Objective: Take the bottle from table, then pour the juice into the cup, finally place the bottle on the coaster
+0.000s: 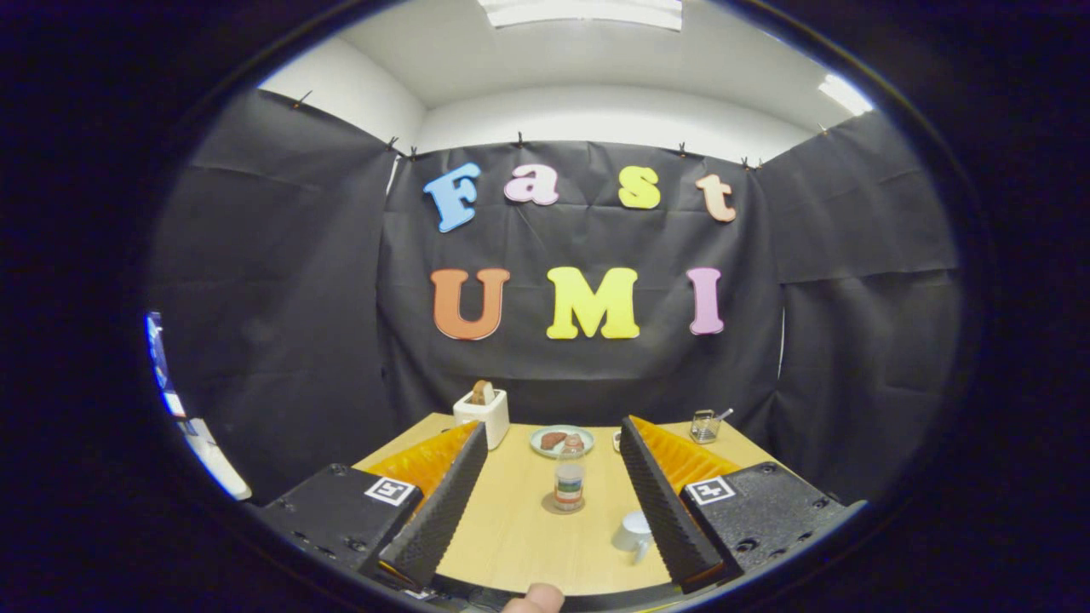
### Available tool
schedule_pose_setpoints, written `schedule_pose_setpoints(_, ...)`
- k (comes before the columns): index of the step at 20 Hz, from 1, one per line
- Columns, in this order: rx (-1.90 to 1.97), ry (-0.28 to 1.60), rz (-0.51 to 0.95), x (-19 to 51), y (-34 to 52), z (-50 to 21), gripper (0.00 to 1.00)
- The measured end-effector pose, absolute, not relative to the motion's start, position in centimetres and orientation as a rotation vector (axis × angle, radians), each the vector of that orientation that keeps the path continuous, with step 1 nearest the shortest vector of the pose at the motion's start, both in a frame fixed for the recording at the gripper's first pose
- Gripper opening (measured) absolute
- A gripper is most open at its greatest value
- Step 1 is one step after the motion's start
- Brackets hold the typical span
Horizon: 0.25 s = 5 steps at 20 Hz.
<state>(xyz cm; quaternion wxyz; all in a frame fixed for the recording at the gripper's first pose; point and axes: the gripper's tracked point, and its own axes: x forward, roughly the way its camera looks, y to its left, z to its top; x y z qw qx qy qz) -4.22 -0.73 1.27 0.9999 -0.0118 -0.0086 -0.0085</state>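
Two fingers of the gripper (pixel 553 438) stand spread wide and hold nothing — the bottle (pixel 569 478) stands upright between them on a coaster (pixel 564 506), farther along the wooden table (pixel 511 545). Near the right finger sits the white cup (pixel 633 533); beyond the bottle, a plate (pixel 561 440) and toaster (pixel 483 414).

Black cloth walls (pixel 281 298) ring a wooden table (pixel 519 536) — white ceiling (pixel 596 60), bright panel light (pixel 583 12).
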Motion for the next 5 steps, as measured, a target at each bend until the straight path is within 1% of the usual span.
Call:
schedule_pose_setpoints(2, -0.050, -0.023, -0.057, -5.3, -1.8, 1.7, 1.00)
schedule_pose_setpoints(5, -0.057, -0.053, -0.075, -6.5, -1.8, 2.7, 1.00)
